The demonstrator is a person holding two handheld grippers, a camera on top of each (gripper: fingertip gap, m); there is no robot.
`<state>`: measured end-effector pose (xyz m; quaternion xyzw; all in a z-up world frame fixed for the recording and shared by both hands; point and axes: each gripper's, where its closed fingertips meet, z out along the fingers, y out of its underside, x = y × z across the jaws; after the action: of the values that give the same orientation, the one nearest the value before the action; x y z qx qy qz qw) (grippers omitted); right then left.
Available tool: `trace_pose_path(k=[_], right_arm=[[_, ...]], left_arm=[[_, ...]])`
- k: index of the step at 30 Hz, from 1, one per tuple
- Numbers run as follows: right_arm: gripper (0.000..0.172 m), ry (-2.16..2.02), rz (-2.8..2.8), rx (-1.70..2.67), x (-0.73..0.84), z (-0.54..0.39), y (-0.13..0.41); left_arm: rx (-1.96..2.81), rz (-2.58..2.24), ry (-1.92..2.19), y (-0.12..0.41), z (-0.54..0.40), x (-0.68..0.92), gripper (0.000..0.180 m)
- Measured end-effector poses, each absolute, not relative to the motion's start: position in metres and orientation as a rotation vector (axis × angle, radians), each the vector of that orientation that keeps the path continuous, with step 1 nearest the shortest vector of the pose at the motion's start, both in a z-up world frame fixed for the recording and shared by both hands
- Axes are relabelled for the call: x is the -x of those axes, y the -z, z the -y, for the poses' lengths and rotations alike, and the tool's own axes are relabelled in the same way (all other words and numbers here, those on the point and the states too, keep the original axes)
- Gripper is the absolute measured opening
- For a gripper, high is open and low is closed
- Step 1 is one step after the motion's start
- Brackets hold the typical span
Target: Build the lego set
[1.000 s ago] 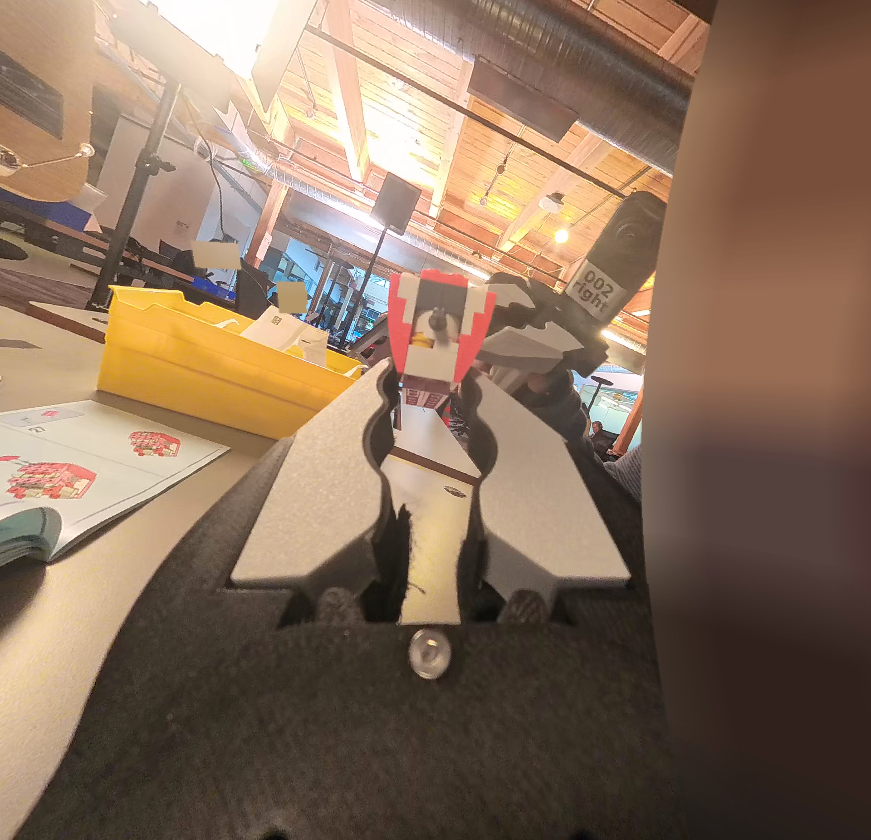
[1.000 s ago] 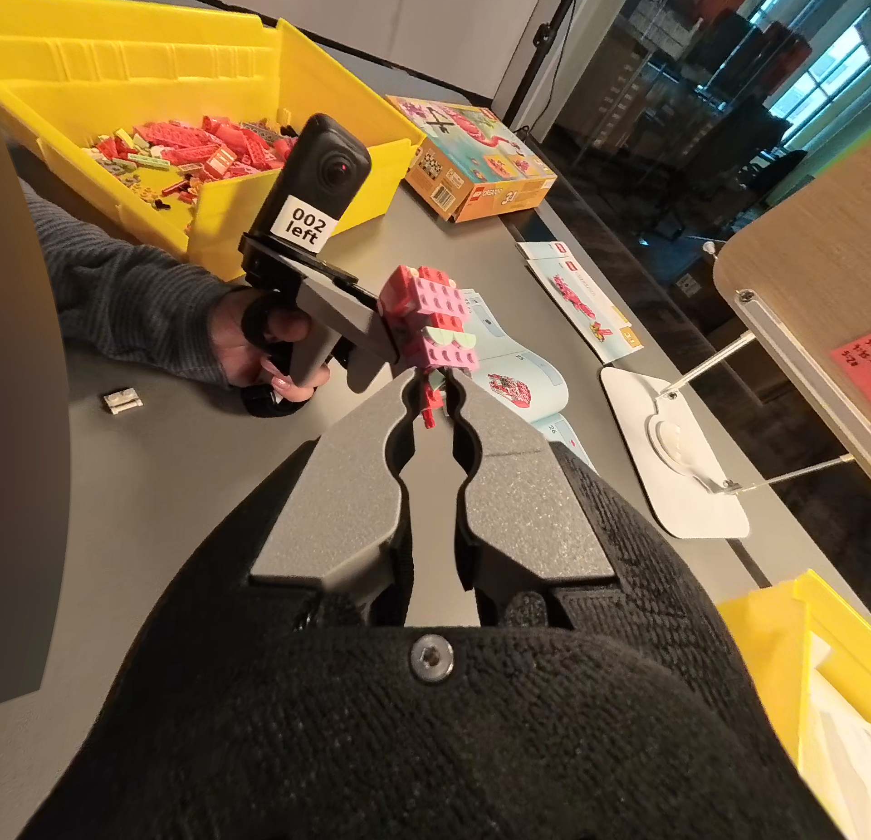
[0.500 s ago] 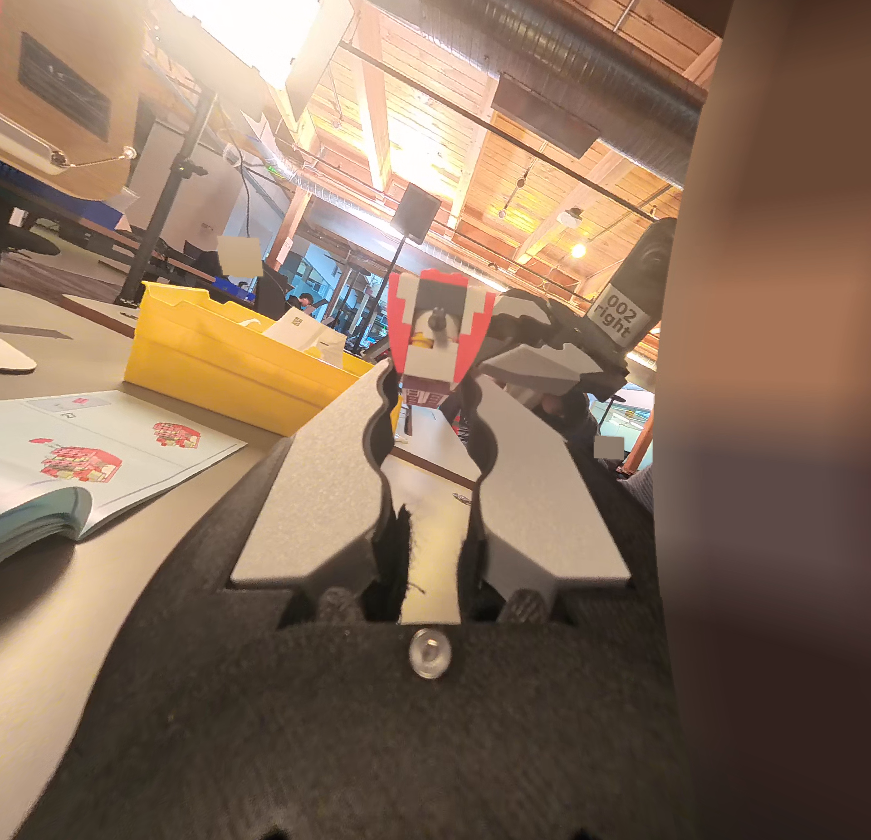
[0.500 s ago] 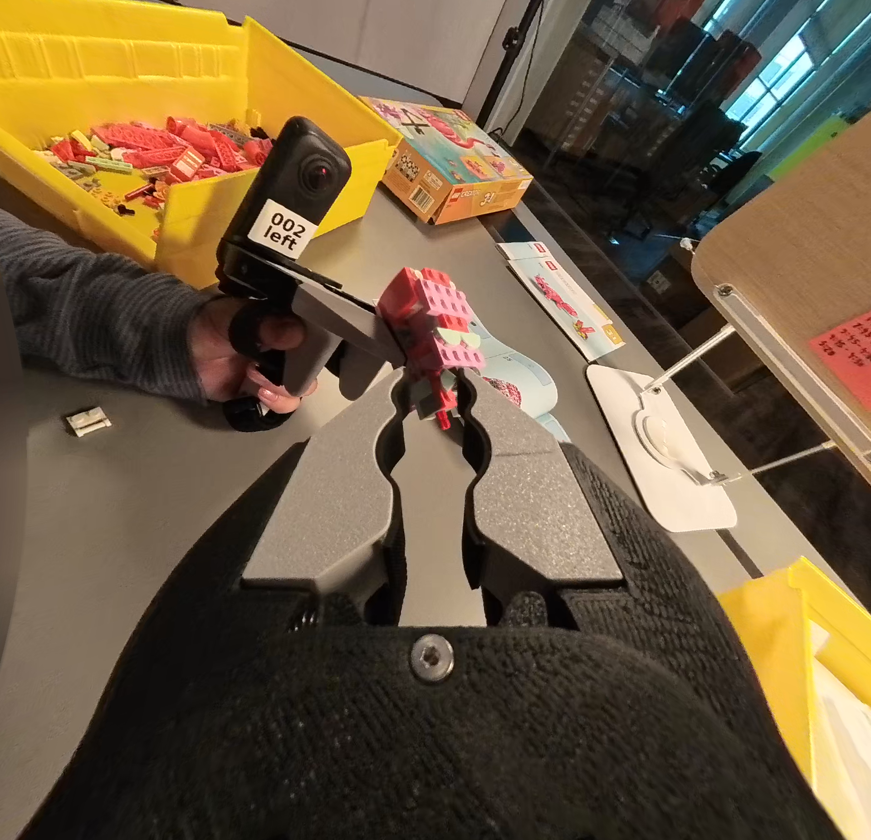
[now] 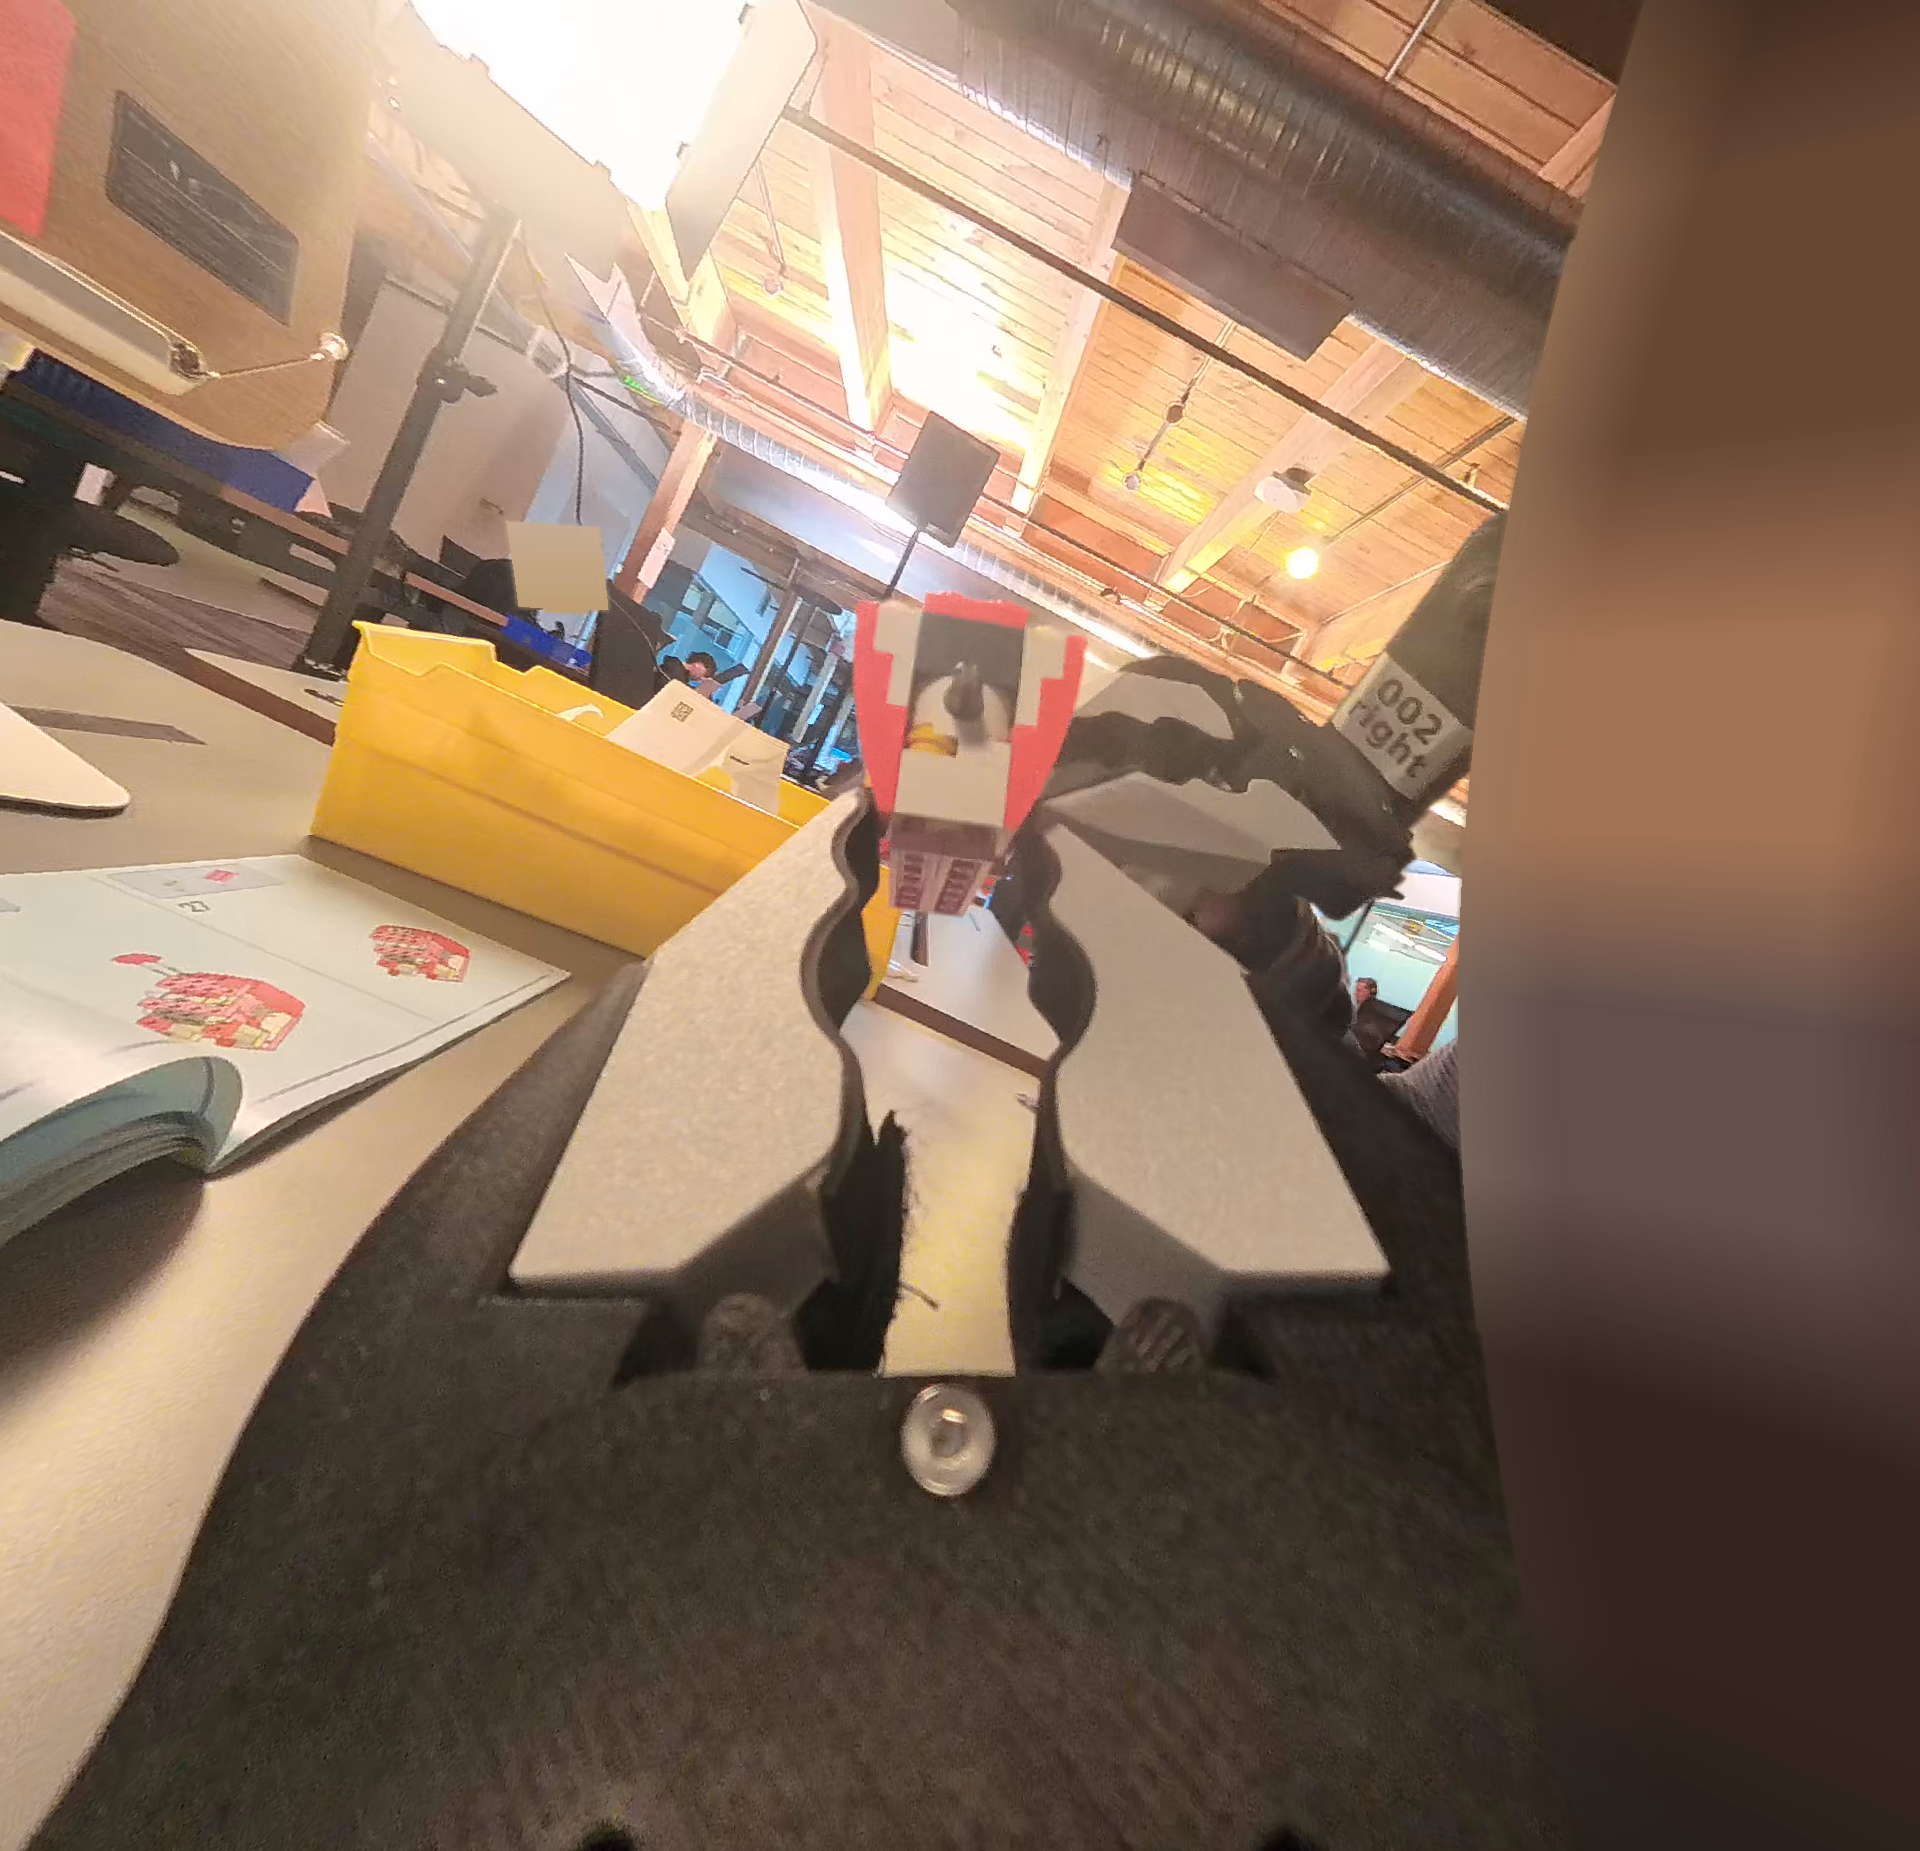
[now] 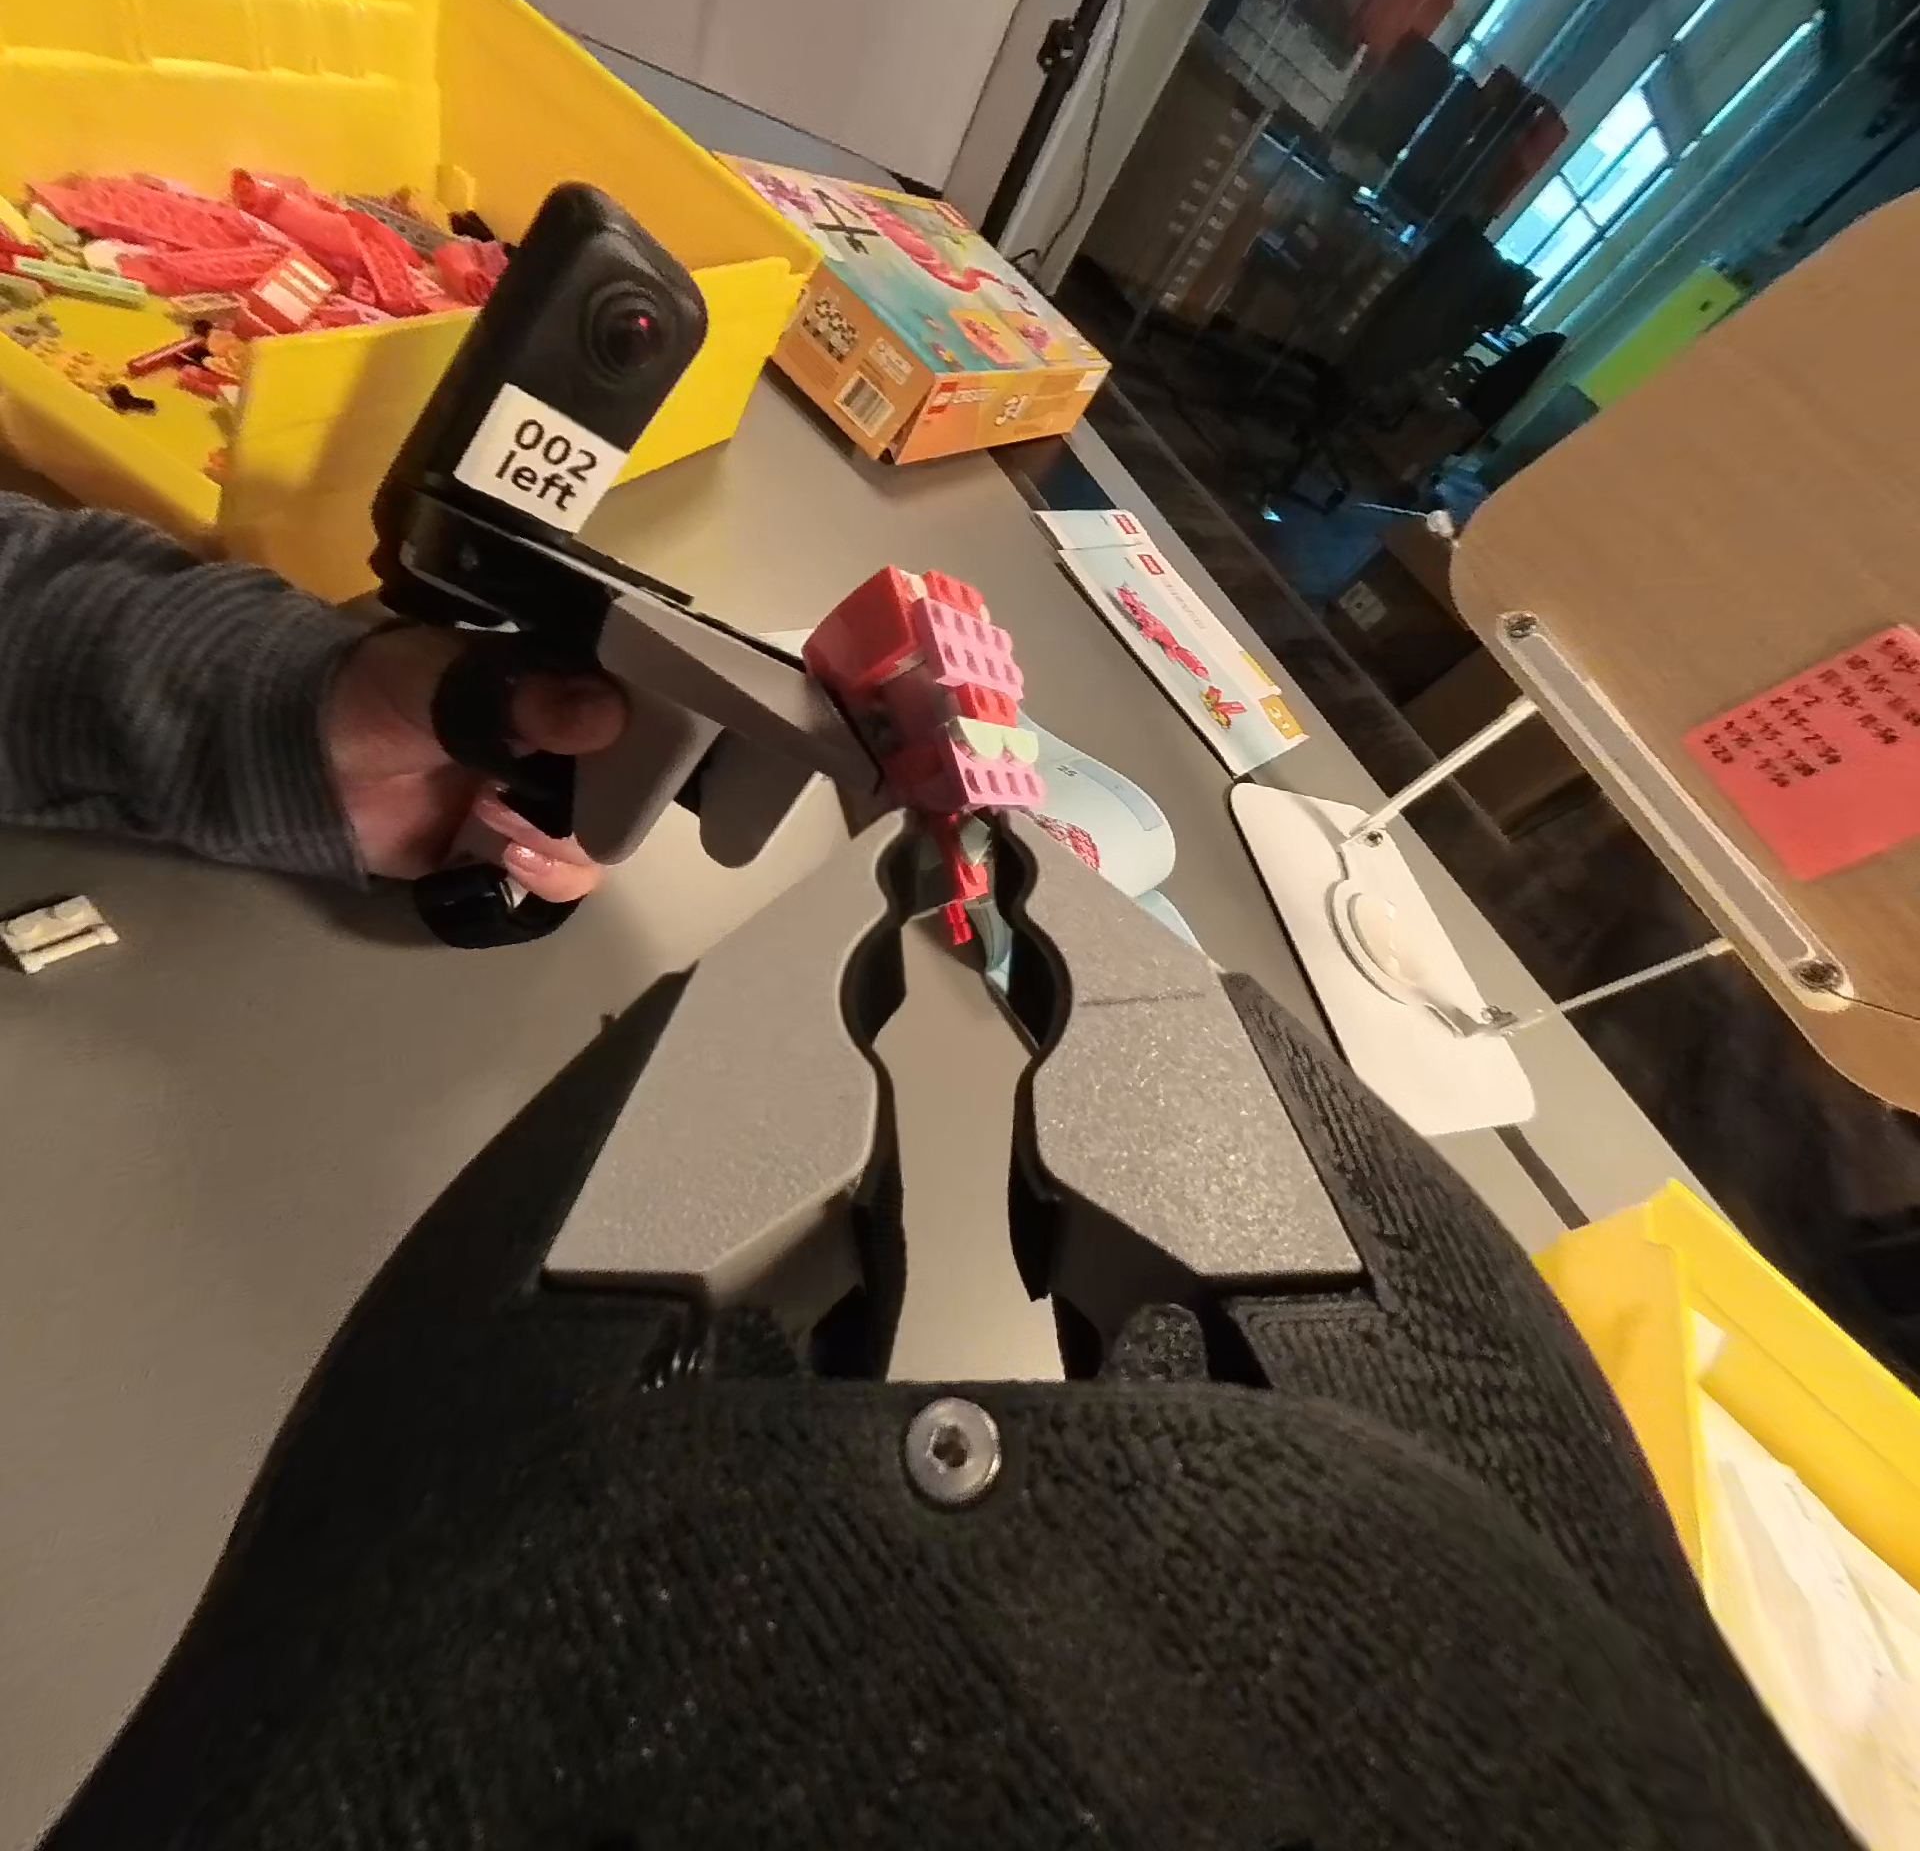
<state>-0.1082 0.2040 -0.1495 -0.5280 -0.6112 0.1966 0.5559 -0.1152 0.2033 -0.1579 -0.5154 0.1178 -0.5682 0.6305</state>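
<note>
A blurred patch hides the right side of the left wrist view. The left gripper clenches the pink-and-red brick model above the desk. The right gripper grasps the model's red lower piece; its jaws stood wider half a second ago.

red-pink brick model, yellow bin

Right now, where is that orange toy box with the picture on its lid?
In the right wrist view, the orange box lies flat on the grey table, toward the far edge, just right of the yellow bin of red bricks.
</note>
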Motion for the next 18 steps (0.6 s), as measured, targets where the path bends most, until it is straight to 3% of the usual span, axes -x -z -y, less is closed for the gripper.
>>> trace_pose_path(k=[18], right_arm=[[0.001, -0.58, 1.326, 1.363, 0.102, -0.212, 0.158]], left_arm=[[1.183, -0.204, 1.214, 0.158, -0.211, 0.129, 0.025]])
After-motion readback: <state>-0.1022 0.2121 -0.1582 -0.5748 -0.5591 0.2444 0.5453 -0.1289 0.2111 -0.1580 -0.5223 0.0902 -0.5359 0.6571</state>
